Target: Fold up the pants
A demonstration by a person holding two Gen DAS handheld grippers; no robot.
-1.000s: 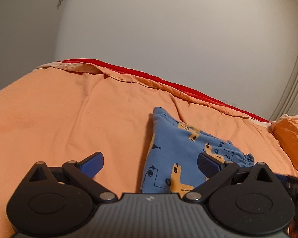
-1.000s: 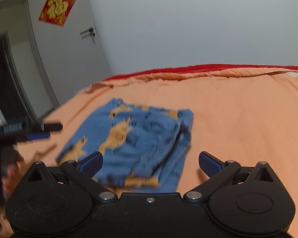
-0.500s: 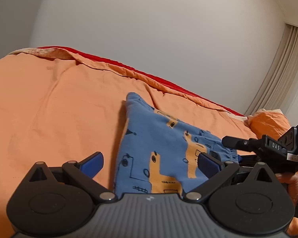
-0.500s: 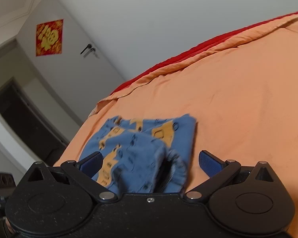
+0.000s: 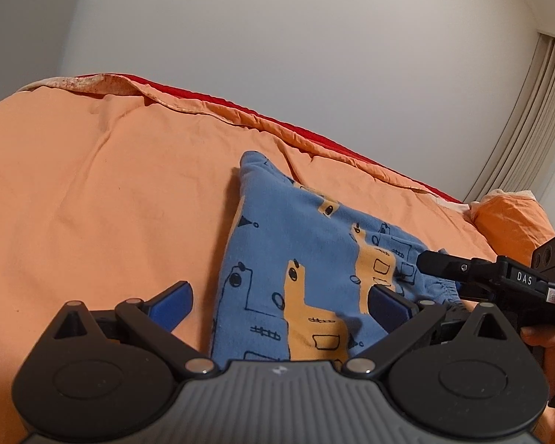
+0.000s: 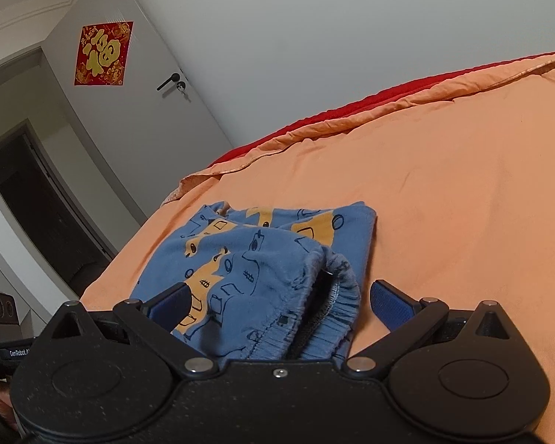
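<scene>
While the folded pants [image 5: 307, 266] lie on the bed [image 5: 103, 199], both grippers, left [image 5: 281, 301] and right [image 6: 277, 301], hover near with jaws wide, seemingly gripping nothing.

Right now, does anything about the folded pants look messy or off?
Mostly tidy. The blue pants lie folded on the orange bedspread, but the elastic waistband at the near end gapes open and bunches instead of lying flat.

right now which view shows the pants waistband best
The right wrist view. The elastic waistband sits close between the open fingers of the right gripper, gathered, its opening gaping toward the camera. In the left wrist view only a short bit of the waistband shows at the far edge of the pants.
</scene>
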